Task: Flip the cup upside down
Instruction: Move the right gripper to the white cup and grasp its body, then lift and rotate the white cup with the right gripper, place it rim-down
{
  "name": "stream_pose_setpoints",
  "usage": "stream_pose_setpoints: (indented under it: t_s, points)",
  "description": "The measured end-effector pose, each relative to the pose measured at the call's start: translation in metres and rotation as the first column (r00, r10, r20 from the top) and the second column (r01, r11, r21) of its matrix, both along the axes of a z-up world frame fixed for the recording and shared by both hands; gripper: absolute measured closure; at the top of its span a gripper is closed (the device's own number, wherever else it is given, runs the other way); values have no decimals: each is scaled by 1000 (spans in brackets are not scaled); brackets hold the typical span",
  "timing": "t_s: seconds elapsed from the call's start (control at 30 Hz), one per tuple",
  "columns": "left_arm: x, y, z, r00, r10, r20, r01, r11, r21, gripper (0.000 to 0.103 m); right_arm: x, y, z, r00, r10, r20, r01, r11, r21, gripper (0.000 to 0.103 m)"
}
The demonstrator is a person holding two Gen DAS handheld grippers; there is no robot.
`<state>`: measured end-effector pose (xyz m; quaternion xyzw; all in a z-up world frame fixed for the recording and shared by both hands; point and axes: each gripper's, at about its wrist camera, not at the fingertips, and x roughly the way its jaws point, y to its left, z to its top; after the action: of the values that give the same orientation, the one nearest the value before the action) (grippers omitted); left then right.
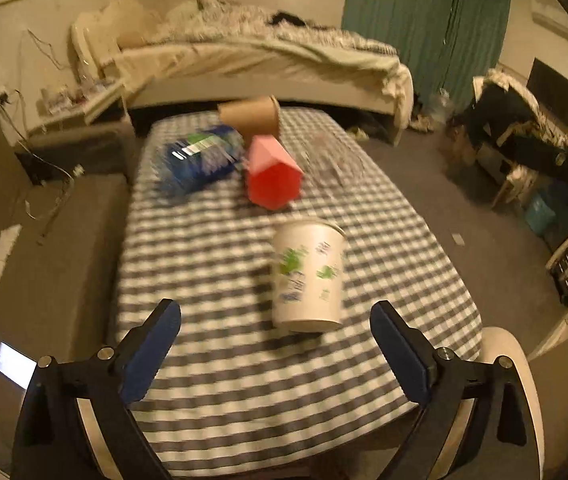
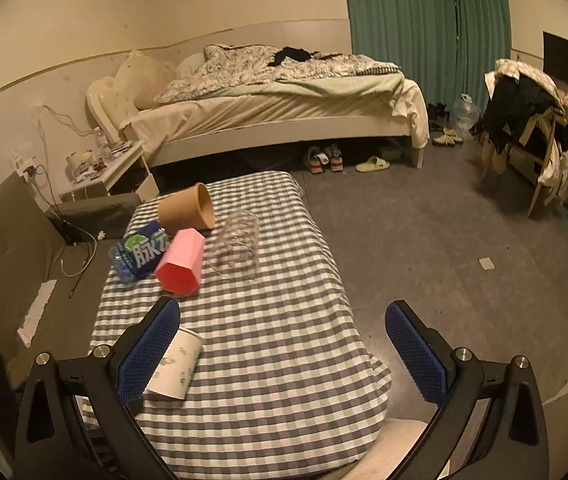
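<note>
Above cup [image 1: 308, 276], L fingers [image 1: 165, 334] spread.

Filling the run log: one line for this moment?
left hand-held gripper open | right hand-held gripper open | white cup upright, untouched

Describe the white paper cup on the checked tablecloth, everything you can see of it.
The white paper cup looks like thin paper, with green splotches and small blurred print on its side. It has a rolled rim at the wide end and a narrower base. In both views it seems to lie tipped over on the checked tablecloth, base toward the cameras, though blur leaves that unsure. It sits nearest of the items, apart from the pink cup. Neither gripper touches it; the right view shows a finger partly covering it.
</note>
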<state>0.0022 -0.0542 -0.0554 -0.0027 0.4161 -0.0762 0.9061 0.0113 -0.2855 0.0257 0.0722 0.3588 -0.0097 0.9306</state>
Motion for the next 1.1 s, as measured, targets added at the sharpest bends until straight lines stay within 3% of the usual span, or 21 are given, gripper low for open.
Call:
stream_pose_setpoints:
  t_s: [0.23,0.47,0.67,0.9,1.1]
  points:
    - [-1,61,9,992,120,48,-120,993,-1,0,-3,42,-1,1000,23,-5,-24,998,-62,0]
    - [10,101,-9,972,226,59,-226,974,-8,0,-2,94,-51,988,81,-130,-88,995,-46,0]
    - [19,113,-26,970,238,40,-238,971,3,0,2,130,-99,973,112,-204,-129,989,-72,0]
    - [32,114,-47,976,217,-13,-218,976,-7,0,21,139,-140,954,81,-290,-103,993,-58,0]
    - [40,106,-52,981,194,-19,-194,981,12,0,33,146,-160,935,107,-337,-132,990,-52,18]
